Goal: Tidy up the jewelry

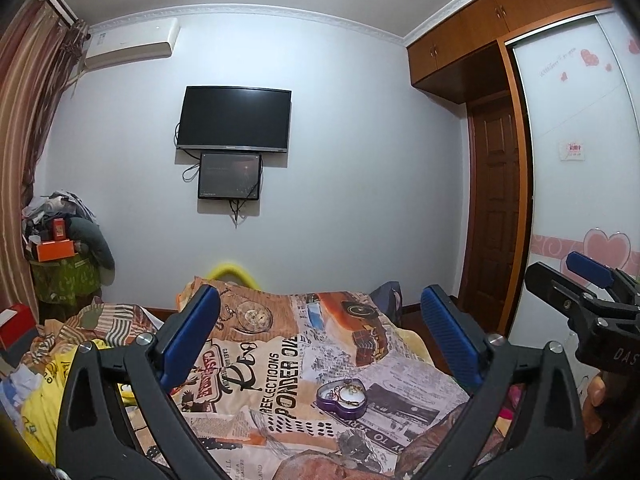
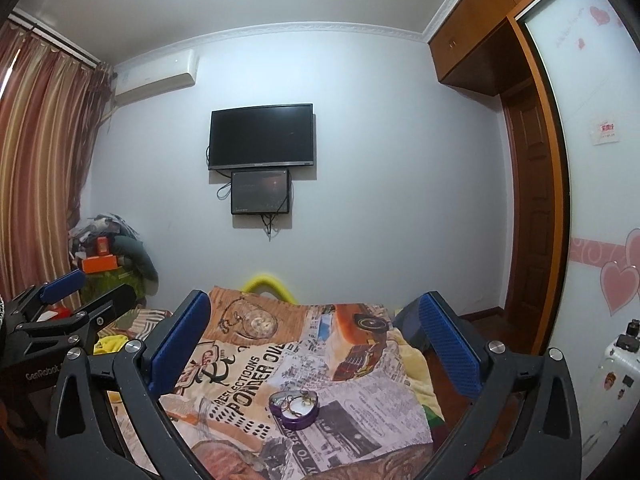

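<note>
A purple heart-shaped tin (image 1: 343, 399) lies open on the printed bedspread (image 1: 280, 360), with gold jewelry (image 1: 349, 394) inside it. It also shows in the right wrist view (image 2: 295, 409), with the jewelry (image 2: 297, 402) in it. My left gripper (image 1: 320, 336) is open and empty, held above and short of the tin. My right gripper (image 2: 316, 336) is open and empty, also above and short of the tin. The right gripper shows at the right edge of the left view (image 1: 588, 280). The left gripper shows at the left edge of the right view (image 2: 76, 292).
A pile of clothes and an orange box (image 1: 56, 250) stands in the far left corner. A TV (image 1: 234, 118) hangs on the far wall. A wardrobe (image 1: 576, 160) and a door (image 1: 496, 216) are on the right. A white appliance (image 2: 616, 376) stands at the lower right.
</note>
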### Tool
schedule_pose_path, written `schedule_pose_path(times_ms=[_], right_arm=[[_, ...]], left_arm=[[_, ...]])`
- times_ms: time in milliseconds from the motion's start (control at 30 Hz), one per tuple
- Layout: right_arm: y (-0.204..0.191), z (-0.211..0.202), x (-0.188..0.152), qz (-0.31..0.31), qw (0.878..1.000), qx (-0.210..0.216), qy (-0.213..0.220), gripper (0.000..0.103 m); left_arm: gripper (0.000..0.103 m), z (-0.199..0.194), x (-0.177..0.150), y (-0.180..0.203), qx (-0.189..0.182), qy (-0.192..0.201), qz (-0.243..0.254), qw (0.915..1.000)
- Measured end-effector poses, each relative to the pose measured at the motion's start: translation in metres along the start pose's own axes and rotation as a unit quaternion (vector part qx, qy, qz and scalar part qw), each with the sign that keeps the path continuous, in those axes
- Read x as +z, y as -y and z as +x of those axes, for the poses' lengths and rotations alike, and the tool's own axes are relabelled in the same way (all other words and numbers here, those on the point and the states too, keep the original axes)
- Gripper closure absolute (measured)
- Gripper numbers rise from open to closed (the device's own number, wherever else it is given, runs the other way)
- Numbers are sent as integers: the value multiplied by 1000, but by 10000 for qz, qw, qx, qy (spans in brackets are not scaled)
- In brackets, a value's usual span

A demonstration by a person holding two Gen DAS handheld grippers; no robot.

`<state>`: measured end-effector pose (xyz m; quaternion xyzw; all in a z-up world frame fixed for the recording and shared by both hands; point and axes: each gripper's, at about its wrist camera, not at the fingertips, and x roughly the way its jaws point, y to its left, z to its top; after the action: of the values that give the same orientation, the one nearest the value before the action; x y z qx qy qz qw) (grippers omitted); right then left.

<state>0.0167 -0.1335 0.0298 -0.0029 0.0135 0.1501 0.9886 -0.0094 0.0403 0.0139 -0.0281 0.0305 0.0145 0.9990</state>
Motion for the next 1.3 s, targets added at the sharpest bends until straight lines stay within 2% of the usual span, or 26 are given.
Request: schedule_pose_path(times_ms=[1300], right_arm=[[7, -1, -4, 93, 9997, 27, -217, 0]], left_arm=[[1, 7, -2, 10, -149, -232, 80, 9996]])
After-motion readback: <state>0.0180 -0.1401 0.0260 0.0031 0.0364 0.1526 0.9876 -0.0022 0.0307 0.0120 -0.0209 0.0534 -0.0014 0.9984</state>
